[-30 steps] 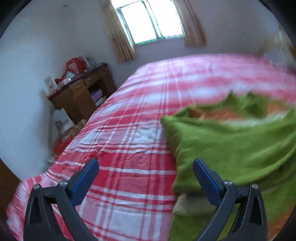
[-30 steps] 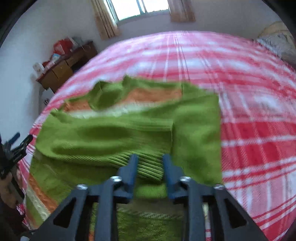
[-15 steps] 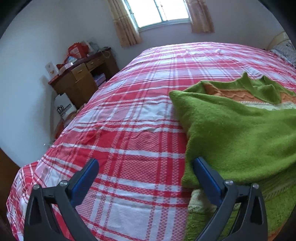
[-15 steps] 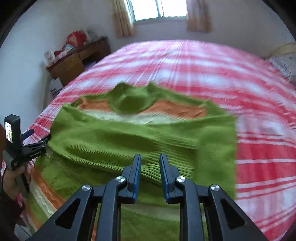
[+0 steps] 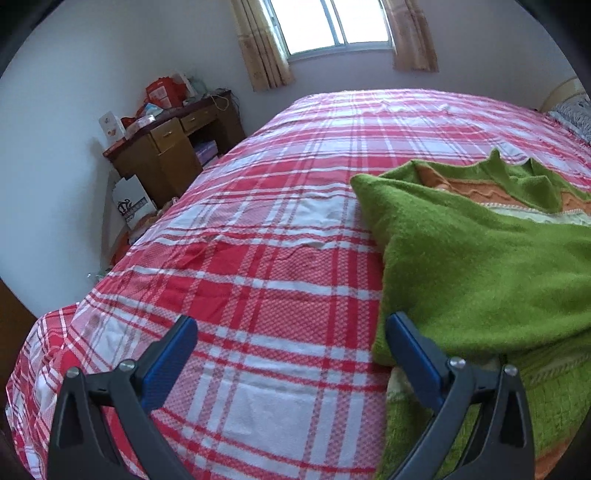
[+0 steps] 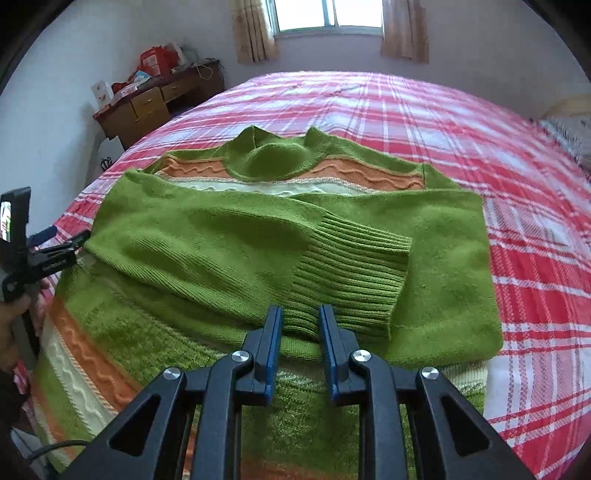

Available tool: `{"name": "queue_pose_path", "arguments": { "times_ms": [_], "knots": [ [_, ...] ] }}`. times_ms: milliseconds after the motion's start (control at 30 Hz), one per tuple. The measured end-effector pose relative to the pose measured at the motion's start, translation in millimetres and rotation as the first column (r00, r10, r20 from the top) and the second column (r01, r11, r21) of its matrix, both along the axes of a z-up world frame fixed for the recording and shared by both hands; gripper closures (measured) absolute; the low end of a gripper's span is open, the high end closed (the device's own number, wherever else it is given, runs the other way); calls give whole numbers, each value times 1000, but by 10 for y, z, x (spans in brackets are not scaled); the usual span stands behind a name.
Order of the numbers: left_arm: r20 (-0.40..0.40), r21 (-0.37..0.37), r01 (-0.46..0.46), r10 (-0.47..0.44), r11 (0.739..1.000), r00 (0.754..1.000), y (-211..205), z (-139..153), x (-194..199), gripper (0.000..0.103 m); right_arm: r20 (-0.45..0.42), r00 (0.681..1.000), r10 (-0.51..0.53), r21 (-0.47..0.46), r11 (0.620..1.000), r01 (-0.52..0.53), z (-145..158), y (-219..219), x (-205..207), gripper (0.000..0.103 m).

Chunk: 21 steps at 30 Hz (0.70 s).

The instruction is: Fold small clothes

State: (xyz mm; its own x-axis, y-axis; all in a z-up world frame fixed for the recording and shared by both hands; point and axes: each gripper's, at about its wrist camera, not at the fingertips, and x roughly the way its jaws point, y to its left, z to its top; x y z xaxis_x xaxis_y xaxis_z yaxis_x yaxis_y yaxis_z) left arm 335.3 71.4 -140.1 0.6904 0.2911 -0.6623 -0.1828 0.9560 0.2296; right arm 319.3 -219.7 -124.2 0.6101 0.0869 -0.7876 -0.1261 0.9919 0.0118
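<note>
Left wrist view: the left gripper (image 5: 291, 341) hovers with jaws wide apart and empty beside the green sweater (image 5: 480, 266) on the plaid bed (image 5: 280, 221), probably free to steady an edge.

Right wrist view: the right gripper (image 6: 301, 328) holds its jaws narrowly apart around the ribbed cuff (image 6: 351, 277); whether they pinch it cannot be told. The sleeve lies across the sweater's chest.

Left gripper (image 5: 291, 347) sits at frame bottom, jaws spread wide, nothing between them. Green sweater (image 5: 480, 266) fills the right side, lying on the red plaid bedsheet (image 5: 277, 221); right blue fingertip touches its folded edge. Wooden desk (image 5: 173, 147) upper left, window (image 5: 332, 26) top centre.
</note>
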Motion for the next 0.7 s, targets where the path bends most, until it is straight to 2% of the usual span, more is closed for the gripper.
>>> {"name": "queue_pose_path", "arguments": {
  "times_ms": [133, 300, 400, 533, 633, 700],
  "knots": [
    [-1, 5, 8, -8, 1000, 1000, -8, 2, 2, 0, 19, 1000, -16, 21, 1000, 15, -14, -33, -3, 81],
    [2, -42, 27, -27, 999, 1000, 31, 49, -145, 0, 28, 999, -15, -25, 1000, 16, -10, 31, -111, 81],
    [12, -73, 47, -46, 996, 999, 35, 73, -271, 0, 36, 999, -19, 12, 1000, 19, 0, -22, -127, 81],
    [30, -57, 85, -84, 995, 996, -57, 129, -471, 0, 52, 997, -51, 37, 998, 49, 59, -62, -213, 80],
    [31, -53, 103, -102, 993, 994, -95, 143, -552, 0, 56, 997, -46, 33, 998, 44, 35, -49, -267, 74],
    [23, -48, 102, -101, 994, 995, -104, 134, -589, 0, 54, 997, -52, 52, 997, 49, 23, -71, -302, 73]
  ]
}}
